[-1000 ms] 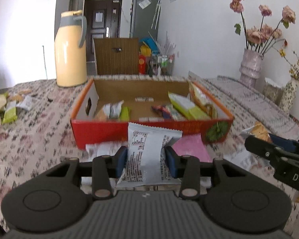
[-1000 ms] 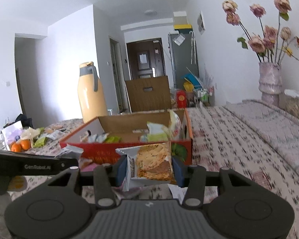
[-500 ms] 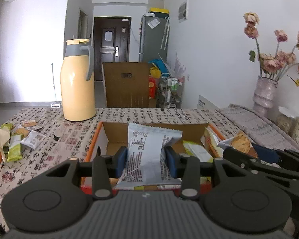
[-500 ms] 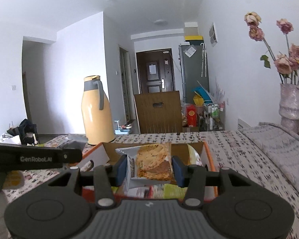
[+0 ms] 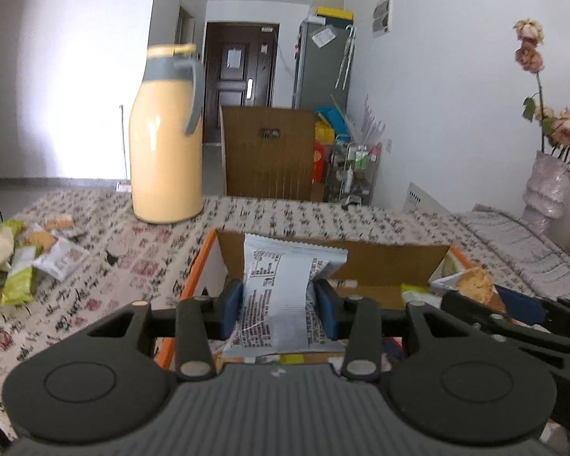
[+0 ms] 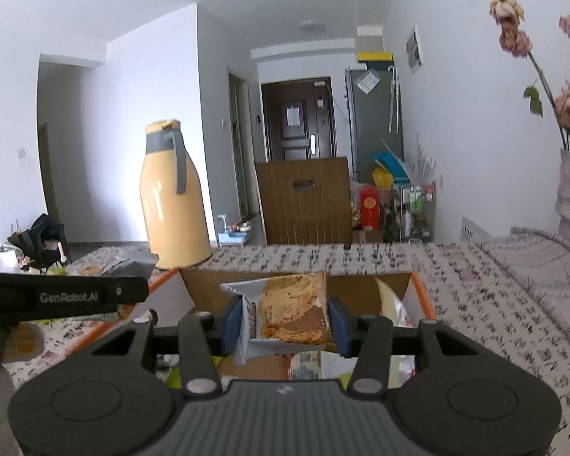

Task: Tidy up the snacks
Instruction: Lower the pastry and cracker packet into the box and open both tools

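Observation:
My left gripper (image 5: 279,313) is shut on a white snack packet (image 5: 281,296) with black print, held upright over the near part of the orange cardboard box (image 5: 197,269). My right gripper (image 6: 283,326) is shut on a cookie packet (image 6: 292,311) with a white edge, above the same box (image 6: 421,292). The right gripper also shows at the right of the left wrist view, with the cookie packet (image 5: 473,285) in it. Several packets lie inside the box under both grippers, mostly hidden.
A tall yellow thermos (image 5: 165,140) stands on the patterned tablecloth (image 5: 76,300) behind the box to the left. Loose snack packets (image 5: 57,256) lie at the far left. A vase with dried flowers (image 5: 547,186) stands at the right. A wooden chair back (image 6: 304,205) rises beyond the table.
Both grippers have moved forward with their packets, from in front of the box to over its inside. The box now lies beneath them; the grips are unchanged.

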`<act>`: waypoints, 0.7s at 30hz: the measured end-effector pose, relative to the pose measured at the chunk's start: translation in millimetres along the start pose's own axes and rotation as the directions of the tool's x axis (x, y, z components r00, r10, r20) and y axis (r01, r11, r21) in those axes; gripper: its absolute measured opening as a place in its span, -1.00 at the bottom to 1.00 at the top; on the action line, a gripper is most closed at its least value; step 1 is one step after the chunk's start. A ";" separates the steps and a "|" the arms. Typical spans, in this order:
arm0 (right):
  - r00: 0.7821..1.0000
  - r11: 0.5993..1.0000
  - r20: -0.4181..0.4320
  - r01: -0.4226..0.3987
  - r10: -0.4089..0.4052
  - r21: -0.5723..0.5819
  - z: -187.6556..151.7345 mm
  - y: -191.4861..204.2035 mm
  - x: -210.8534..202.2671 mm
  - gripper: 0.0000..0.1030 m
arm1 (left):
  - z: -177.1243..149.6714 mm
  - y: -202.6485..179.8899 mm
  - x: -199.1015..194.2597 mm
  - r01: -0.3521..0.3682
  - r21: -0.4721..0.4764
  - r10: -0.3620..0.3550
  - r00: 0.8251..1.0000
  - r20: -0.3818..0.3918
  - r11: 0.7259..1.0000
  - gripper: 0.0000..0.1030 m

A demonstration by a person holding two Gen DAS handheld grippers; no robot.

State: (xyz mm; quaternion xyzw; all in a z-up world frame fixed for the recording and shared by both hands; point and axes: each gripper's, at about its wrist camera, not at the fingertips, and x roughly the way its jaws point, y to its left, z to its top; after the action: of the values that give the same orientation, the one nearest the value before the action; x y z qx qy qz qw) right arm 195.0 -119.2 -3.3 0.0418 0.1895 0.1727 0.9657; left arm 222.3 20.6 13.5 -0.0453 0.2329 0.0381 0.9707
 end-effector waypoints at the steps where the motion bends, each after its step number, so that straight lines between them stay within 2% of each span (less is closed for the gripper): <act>1: 1.000 1.000 -0.008 -0.002 0.002 0.001 -2.2 -0.3 2.1 -0.09 | -2.6 1.5 3.8 -0.001 0.000 0.001 1.000 -0.012 1.000 -0.18; 5: 0.999 1.000 -0.036 -0.017 0.017 -0.010 -8.7 2.3 8.5 -0.08 | -7.9 5.7 13.1 0.008 -0.002 -0.008 0.999 -0.051 1.000 -0.18; 9: 0.998 1.000 -0.065 -0.009 0.009 -0.003 -12.5 1.0 14.1 -0.04 | -10.7 5.0 11.2 0.017 0.002 -0.017 0.999 -0.049 1.000 -0.17; 11: 0.998 1.000 -0.060 -0.006 0.006 0.002 -12.6 0.6 12.1 0.10 | -10.7 5.4 9.2 0.008 -0.005 -0.009 0.999 -0.043 1.000 -0.11; 13: 0.999 1.000 -0.048 0.000 0.001 0.010 -12.1 0.2 9.3 0.27 | -10.2 7.3 7.0 0.002 -0.014 -0.002 0.999 -0.033 1.000 0.13; 15: 0.999 1.000 -0.041 0.007 -0.006 0.020 -12.0 -1.9 6.3 0.32 | -9.4 8.9 2.8 -0.025 -0.025 0.025 1.000 -0.009 0.999 0.63; 16: 0.999 1.000 -0.037 0.007 -0.006 0.025 -11.2 -3.1 4.8 0.38 | -8.5 8.2 0.3 -0.034 -0.026 0.034 0.999 0.003 0.999 0.69; 18: 1.000 0.999 -0.025 0.006 -0.005 0.039 -9.7 -4.8 1.5 0.64 | -7.8 8.9 -3.9 -0.042 -0.038 0.042 0.999 0.021 0.998 1.00; 19: 1.000 0.999 -0.014 0.006 -0.006 0.046 -9.4 -5.6 -0.7 0.86 | -7.5 8.9 -5.2 -0.048 -0.045 0.049 0.998 0.028 0.998 1.00; 20: 1.000 0.999 -0.004 0.008 -0.008 0.051 -9.2 -6.0 -2.7 1.00 | -7.3 8.9 -5.6 -0.047 -0.046 0.048 0.999 0.025 0.998 1.00; 21: 1.000 0.998 0.004 0.010 -0.010 0.054 -9.0 -6.2 -4.5 1.00 | -7.2 9.2 -5.7 -0.041 -0.048 0.042 0.999 0.023 0.998 1.00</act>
State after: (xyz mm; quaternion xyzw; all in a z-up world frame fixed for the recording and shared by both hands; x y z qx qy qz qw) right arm 189.6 -126.5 -11.1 0.0675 0.1925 0.1627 0.9654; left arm 213.2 28.7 9.1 -0.0631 0.2212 0.0642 0.9711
